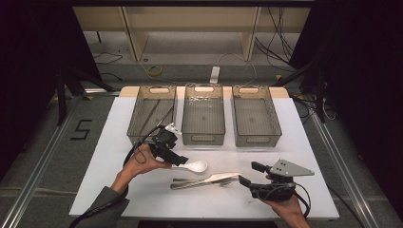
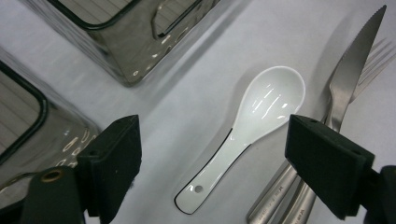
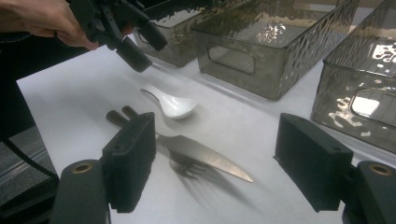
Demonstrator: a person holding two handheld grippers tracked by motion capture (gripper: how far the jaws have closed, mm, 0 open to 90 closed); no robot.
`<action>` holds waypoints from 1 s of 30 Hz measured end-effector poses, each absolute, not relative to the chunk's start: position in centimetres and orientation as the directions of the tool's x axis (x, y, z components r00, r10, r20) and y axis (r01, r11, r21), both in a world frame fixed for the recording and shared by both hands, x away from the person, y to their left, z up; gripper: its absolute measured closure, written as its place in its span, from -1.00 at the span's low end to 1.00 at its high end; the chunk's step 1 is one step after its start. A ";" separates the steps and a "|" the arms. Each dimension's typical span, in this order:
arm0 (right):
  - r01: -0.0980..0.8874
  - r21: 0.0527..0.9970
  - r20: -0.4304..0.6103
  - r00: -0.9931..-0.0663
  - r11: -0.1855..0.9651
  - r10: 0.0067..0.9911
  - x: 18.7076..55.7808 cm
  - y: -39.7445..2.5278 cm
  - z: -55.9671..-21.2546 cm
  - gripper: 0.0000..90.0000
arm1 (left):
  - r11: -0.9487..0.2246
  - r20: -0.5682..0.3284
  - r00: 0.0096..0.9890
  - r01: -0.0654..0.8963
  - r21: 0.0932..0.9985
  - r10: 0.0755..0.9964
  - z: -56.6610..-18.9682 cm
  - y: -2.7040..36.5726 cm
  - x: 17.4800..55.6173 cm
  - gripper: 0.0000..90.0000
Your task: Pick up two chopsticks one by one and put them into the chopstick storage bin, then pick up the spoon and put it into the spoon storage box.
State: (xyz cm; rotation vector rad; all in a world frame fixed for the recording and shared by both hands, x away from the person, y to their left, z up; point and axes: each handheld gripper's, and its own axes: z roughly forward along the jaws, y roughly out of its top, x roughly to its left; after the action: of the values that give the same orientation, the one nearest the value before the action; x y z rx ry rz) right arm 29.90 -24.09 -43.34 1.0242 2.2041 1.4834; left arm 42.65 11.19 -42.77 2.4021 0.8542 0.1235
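Observation:
A white ceramic spoon (image 1: 195, 166) (image 2: 261, 112) lies on the white table, bowl to the right. Just below it a steel knife (image 1: 204, 179) (image 3: 205, 156) rests across a fork (image 1: 223, 183) (image 3: 187, 169). My left gripper (image 1: 176, 159) (image 2: 219, 140) hovers open over the spoon's handle, one jaw on each side and neither touching it. My right gripper (image 1: 250, 174) (image 3: 219, 144) is open at the knife's tip end, low over the table, with nothing between its jaws. The right gripper view also shows the spoon (image 3: 173, 105) and the left gripper (image 3: 140, 44) above it.
Three smoky clear plastic bins stand in a row behind the cutlery: left (image 1: 152, 137), middle (image 1: 203, 138), right (image 1: 255, 140). The left bin's corner (image 2: 135, 60) is close to my left gripper. The white tabletop (image 1: 119, 190) ends near the person's forearms.

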 end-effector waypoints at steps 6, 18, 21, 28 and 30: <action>0.396 0.893 0.145 -0.701 0.213 0.698 29.9 -24.1 -43.3 -0.34 | -0.662 -0.081 0.795 0.551 0.508 0.601 -43.6 10.7 42.6 -0.61; 0.392 0.894 0.142 -0.707 0.217 0.693 29.8 -24.0 -43.3 -0.34 | -0.721 -0.056 0.814 0.542 0.432 0.578 -45.4 9.8 42.6 -0.55; 0.392 0.894 0.141 -0.706 0.217 0.694 29.9 -24.1 -43.3 -0.34 | -0.731 -0.055 0.821 0.534 0.425 0.568 -45.6 9.7 42.6 -0.50; 0.388 0.894 0.133 -0.707 0.224 0.694 29.8 -24.0 -43.3 -0.34 | -0.754 -0.050 0.832 0.525 0.395 0.553 -46.0 9.5 42.7 -0.36; 0.390 0.893 0.132 -0.707 0.227 0.694 29.9 -23.9 -43.3 -0.34 | -0.752 -0.055 0.830 0.529 0.393 0.555 -46.2 9.4 42.8 -0.29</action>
State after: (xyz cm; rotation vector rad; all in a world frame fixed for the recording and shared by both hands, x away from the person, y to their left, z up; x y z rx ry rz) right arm 29.86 -23.87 -43.31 1.0131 2.2109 1.4721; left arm 42.77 9.45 -46.21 2.6146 0.8106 0.0906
